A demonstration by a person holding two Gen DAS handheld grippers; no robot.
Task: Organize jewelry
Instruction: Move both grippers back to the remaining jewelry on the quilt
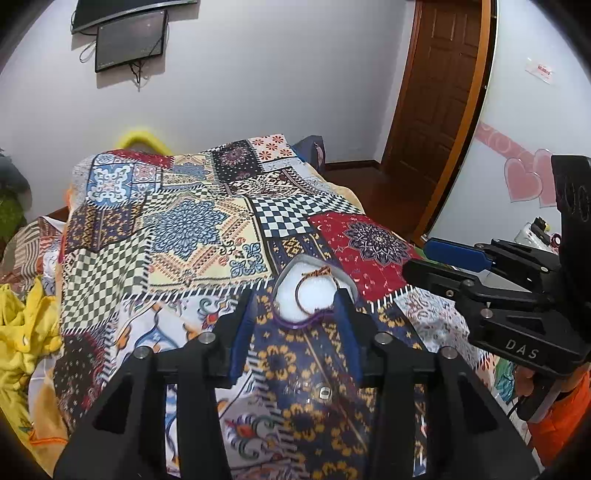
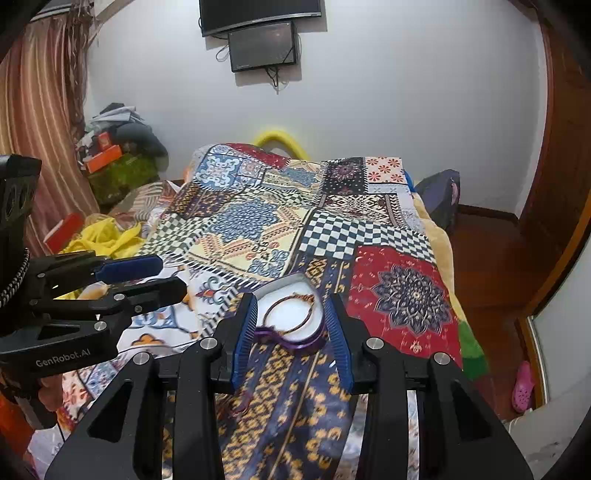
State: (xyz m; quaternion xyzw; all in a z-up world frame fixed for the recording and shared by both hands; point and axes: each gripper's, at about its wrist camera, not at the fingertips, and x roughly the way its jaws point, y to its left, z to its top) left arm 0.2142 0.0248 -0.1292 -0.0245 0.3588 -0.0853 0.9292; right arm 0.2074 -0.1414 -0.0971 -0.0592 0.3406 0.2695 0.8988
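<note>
Purple heart box [image 2: 295, 325] holding bracelet [image 2: 290, 314], both tools [image 1: 295, 314] [image 2: 291, 314] released, curtain [image 2: 40, 110] only right view.

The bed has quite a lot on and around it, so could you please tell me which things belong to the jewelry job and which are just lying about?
Belongs to the job:
heart-shaped box, open
bracelet inside it
small clear-bagged piece on the bedspread
left gripper
right gripper

Lying about:
yellow cloth
orange boxes
pink shoe
wall screens

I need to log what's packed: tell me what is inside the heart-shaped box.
The heart-shaped box holds one thin brown bracelet lying on white padding. Anything beneath the padding is covered, and the gripper fingers hide the box's side edges.
</note>
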